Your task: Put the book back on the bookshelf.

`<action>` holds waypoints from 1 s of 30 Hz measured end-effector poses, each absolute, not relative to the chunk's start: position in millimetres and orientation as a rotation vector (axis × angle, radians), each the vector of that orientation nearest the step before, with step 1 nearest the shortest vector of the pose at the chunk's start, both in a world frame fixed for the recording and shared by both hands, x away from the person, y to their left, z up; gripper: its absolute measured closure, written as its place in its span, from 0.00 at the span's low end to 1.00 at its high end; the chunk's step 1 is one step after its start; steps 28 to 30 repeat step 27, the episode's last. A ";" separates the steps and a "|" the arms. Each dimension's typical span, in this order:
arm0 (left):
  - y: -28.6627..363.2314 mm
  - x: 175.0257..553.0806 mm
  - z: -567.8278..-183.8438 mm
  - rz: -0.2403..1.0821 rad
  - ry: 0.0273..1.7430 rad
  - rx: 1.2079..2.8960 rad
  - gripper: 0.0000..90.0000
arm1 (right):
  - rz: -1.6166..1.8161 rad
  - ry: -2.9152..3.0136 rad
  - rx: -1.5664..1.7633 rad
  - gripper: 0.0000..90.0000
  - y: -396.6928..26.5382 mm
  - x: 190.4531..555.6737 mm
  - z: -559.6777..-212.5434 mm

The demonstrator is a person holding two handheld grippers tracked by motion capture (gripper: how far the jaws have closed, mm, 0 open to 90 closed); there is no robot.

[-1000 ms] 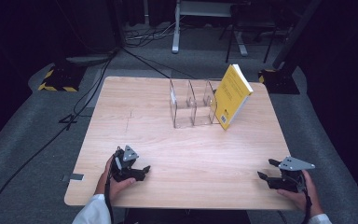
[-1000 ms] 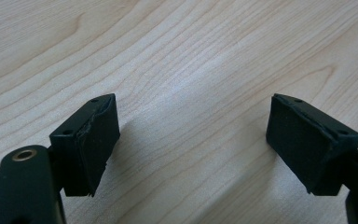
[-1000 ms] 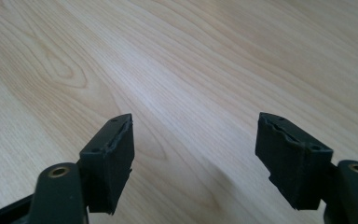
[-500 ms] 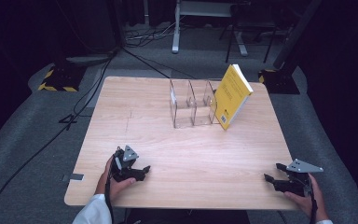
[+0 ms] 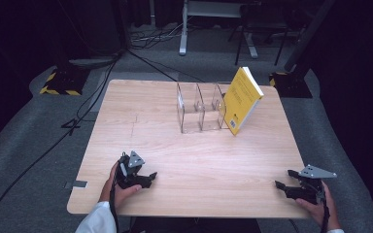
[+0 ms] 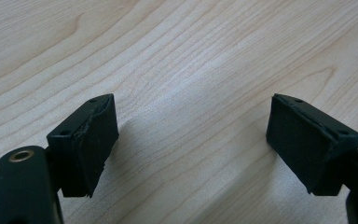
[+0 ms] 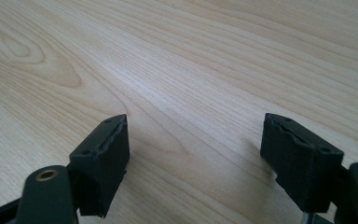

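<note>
Yellow paperback book [image 5: 242, 100] stands tilted against the right end of the clear acrylic three-bay divider rack [image 5: 200, 108] at the far middle of the pale wooden counter [image 5: 194, 160], well apart from both hands. Compared with a second ago, the right tongs [image 5: 282, 186] have drifted a little toward the counter's near right corner, and their jaws have just been opening, with only bare wood between them. The left tongs [image 5: 150, 177] rest near the front left edge, spread wide and empty too. I judge the book is released and set down, with both hands parked clear.
</note>
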State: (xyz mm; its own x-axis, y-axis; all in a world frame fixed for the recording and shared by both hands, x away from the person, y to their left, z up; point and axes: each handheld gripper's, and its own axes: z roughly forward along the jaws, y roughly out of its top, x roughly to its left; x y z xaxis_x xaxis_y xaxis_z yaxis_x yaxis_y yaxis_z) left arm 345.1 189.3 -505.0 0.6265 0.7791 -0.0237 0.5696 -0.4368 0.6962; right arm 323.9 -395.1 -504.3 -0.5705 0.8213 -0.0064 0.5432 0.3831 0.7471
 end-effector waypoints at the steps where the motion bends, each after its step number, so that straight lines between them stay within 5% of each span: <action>1: 189.3 345.1 -504.9 0.396 1.051 2.166 0.19 | 1.014 2.271 1.184 0.27 -395.1 323.9 -504.3; 30: 188.5 347.6 -504.5 0.406 1.044 2.176 0.19 | 1.011 2.268 1.188 0.26 -395.2 324.0 -504.3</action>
